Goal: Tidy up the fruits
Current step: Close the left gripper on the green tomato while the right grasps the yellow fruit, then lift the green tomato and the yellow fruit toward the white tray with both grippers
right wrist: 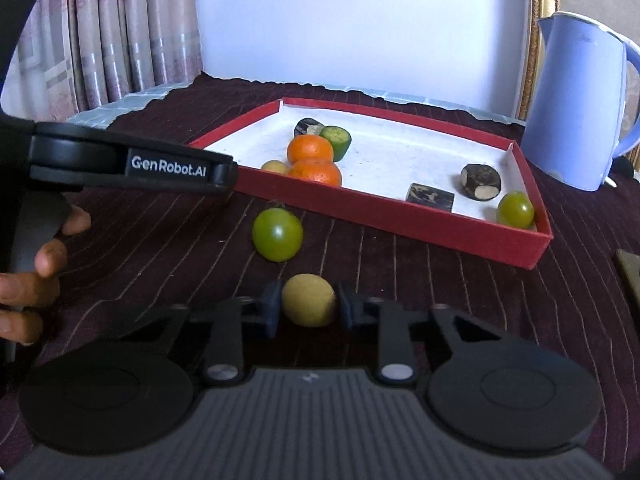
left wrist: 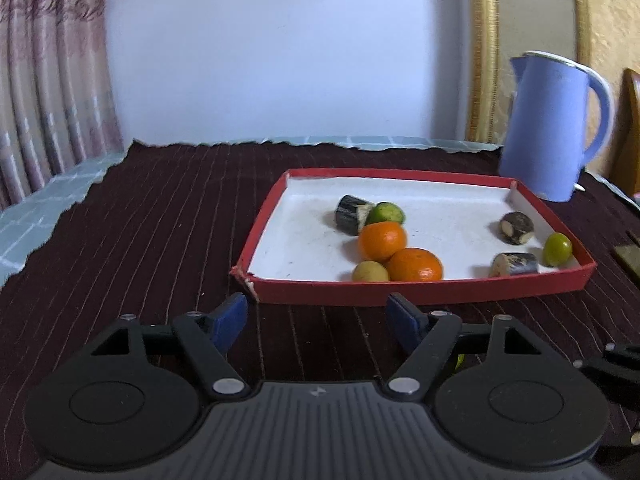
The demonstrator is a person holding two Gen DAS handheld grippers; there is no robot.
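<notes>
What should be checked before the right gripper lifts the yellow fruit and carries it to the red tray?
1. Right gripper shut on the yellow fruit: ok, pads at both sides.
2. Grip firm enough for lifting: cannot tell.
3. Green fruit on the cloth lies apart from the held one: ok.
4. Left gripper open and empty: ok.
5. Red tray has bare floor for a drop: ok, its middle is free.
6. Path over the tray's near wall: ok, nothing stands between.

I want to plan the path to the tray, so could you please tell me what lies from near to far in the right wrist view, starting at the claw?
Right claw shut on a yellow fruit → green fruit on the cloth → near wall of the red tray → two oranges → curtain.
</notes>
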